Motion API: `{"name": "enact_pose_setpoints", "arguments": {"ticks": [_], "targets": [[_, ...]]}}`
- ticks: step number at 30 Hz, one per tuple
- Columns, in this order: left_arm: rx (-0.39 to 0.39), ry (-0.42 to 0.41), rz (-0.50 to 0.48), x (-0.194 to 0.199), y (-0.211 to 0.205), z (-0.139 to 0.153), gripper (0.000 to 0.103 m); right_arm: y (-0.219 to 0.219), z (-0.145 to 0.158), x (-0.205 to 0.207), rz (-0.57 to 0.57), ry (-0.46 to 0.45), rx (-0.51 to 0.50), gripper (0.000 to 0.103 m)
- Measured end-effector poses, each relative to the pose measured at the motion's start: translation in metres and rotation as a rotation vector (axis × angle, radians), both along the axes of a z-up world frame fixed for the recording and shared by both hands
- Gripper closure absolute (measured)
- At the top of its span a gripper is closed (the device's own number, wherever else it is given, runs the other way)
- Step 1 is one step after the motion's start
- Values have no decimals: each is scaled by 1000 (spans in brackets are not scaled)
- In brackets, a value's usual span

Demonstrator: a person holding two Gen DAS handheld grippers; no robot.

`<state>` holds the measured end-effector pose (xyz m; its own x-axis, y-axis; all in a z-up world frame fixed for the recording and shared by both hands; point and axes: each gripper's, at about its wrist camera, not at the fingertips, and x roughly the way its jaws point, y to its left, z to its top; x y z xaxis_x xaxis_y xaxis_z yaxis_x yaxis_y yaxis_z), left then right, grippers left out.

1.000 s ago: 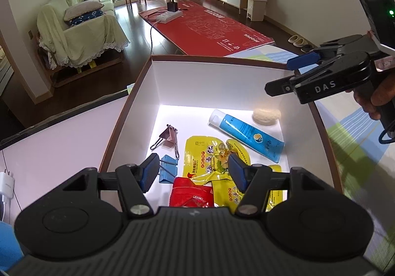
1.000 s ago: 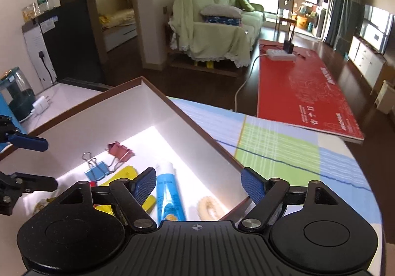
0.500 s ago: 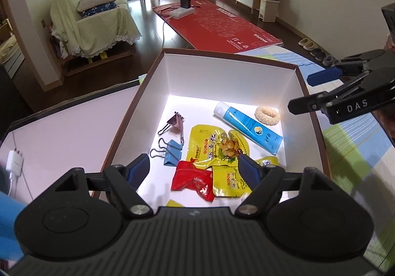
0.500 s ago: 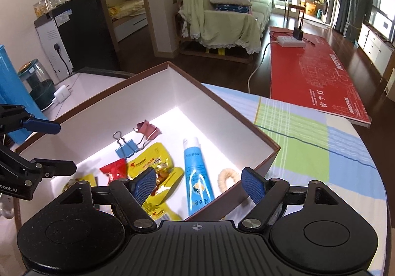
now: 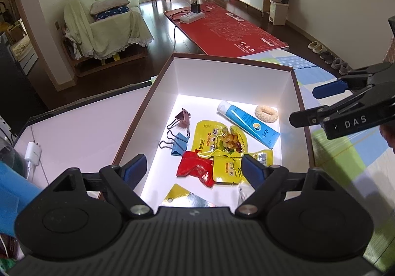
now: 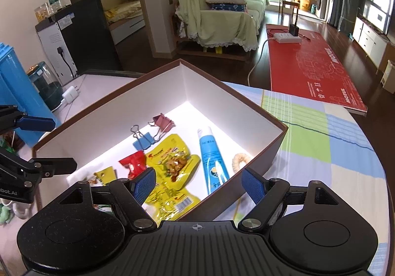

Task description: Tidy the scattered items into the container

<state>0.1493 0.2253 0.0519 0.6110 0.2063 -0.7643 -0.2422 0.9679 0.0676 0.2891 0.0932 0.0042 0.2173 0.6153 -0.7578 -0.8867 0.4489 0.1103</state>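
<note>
Your left gripper (image 5: 193, 167) and right gripper (image 6: 198, 184) both gape wide, holding nothing. The box (image 5: 158, 83) fills mid-frame just beyond their fingertips, containing the blue tube (image 5: 249, 123), snack packets (image 5: 217, 140) and binder clips (image 5: 179, 144).

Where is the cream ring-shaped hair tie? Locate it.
The cream ring-shaped hair tie lies on the floor of the white box, in its far right corner in the left wrist view, just beyond the blue tube.

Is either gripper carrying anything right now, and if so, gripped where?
Nothing is held. The left gripper and the right gripper are both open and empty, above the box where the items lie.
</note>
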Motion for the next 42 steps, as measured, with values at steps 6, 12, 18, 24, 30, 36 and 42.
{"name": "enact_pose_setpoints", "arguments": {"ticks": [6,12,18,24,30,36,42], "targets": [[16,1,6,-14,-10,5,21,-10,13,-18,-10,-37,29,3],[26,-3,12,-27,-18,10,21,-15,21,-31,-3,-41,29,3],[36,1,14,-39,-27,13,21,-19,27,-45,6,-38,23,3],[50,-1,19,-53,-36,17,21,-24,31,-56,10,-33,25,3],[55,-5,25,-63,-44,19,21,-28,34,-69,13,-37,18,3],[62,-9,29,-71,-51,20,21,-35,35,-79,7,-37,8,3],[70,-20,32,-81,-60,22,13,-46,36,-88,7,-31,5,3]]}}
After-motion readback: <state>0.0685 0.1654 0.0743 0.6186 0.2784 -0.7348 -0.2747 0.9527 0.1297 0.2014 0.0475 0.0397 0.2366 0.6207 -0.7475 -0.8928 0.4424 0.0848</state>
